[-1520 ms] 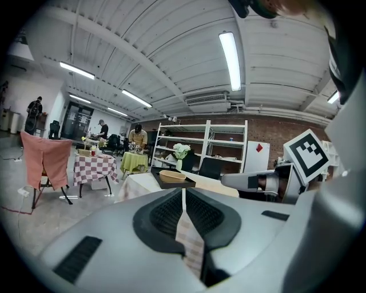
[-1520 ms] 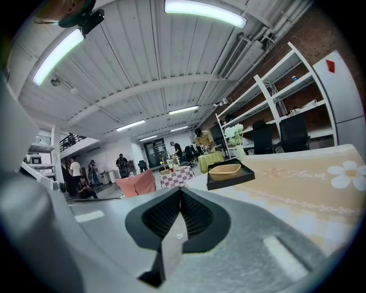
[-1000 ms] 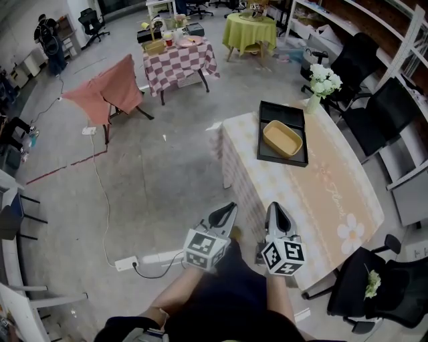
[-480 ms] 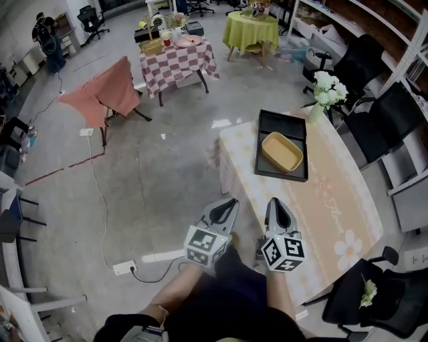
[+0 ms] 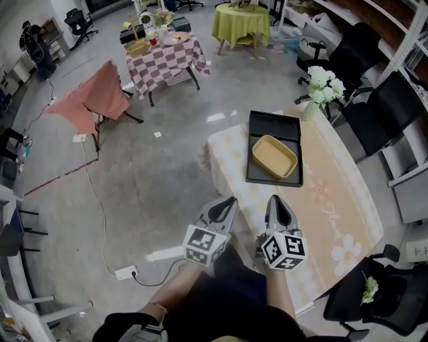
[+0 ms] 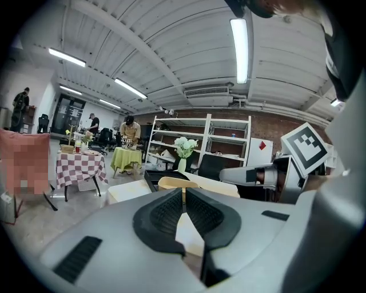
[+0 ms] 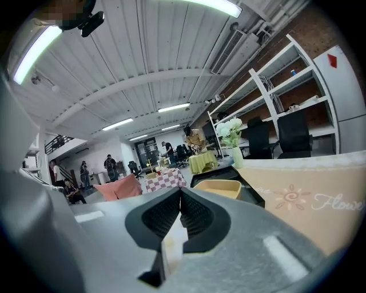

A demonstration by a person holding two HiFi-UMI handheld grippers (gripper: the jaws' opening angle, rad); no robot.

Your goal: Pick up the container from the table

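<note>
While the person holds both grippers low at the near end of a peach, flower-printed table (image 5: 334, 200), the tan container (image 5: 274, 156) lies well ahead of them, untouched, inside a black tray (image 5: 266, 124) on the table's far half. The left gripper (image 5: 231, 200) has its jaws closed tip to tip with nothing between the ribbed pads. The right gripper (image 5: 273, 199) is the same, its jaws pressed together and empty.

In the left gripper view the container's rim shows just behind the meeting tips, far off. In the right gripper view it sits a little to the right of the closed tips, again well apart. The container rests open side up, set at a slant inside the tray and nearer the tray's right side.

A vase of white flowers (image 5: 319, 81) stands near the tray's far right corner. Across the concrete floor stand a checked-cloth table (image 5: 165, 59), a green-draped table (image 5: 239, 20) and a chair under orange cloth (image 5: 90, 100). Black office chairs (image 5: 384, 110) line the table's right side.
</note>
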